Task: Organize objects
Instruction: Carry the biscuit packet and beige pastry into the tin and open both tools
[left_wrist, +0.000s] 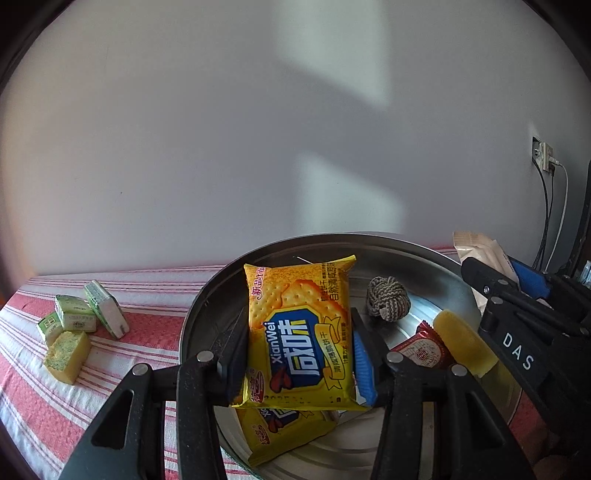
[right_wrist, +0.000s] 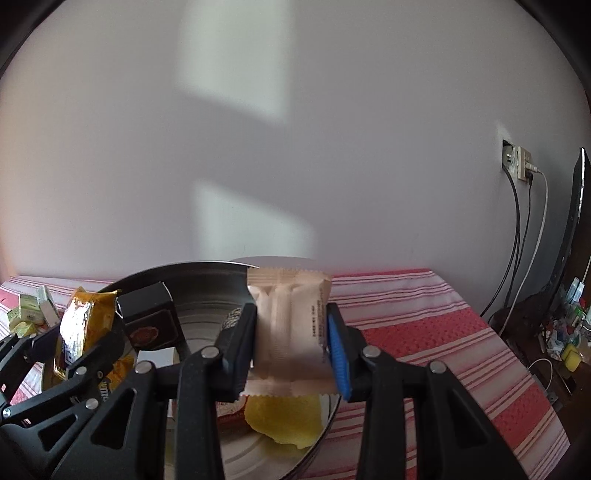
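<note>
Snacks crowd a round metal tray (left_wrist: 207, 306) on the striped cloth (left_wrist: 147, 328). Left gripper (left_wrist: 301, 354) clamps a yellow cracker packet (left_wrist: 299, 332) above its twin (left_wrist: 284, 432); right gripper (right_wrist: 291, 347) pinches a beige wrapper (right_wrist: 288, 325). Beside: rope ball (left_wrist: 388, 301), small green boxes (left_wrist: 75, 314).

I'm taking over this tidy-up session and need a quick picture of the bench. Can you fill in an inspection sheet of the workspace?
Surface: red and white striped cloth, with a round metal tray on it.
Job's things: second yellow cracker pack, rope knot ball, red sachet and yellow sponge in the tray.
Clutter: green-wrapped blocks on the cloth left of the tray.
Grippers: left claw shut on a yellow cracker pack; right claw shut on a beige packet, both over the tray.
Cables: leads hanging from wall socket.
Surroundings: plain wall; cluttered side shelf.
</note>
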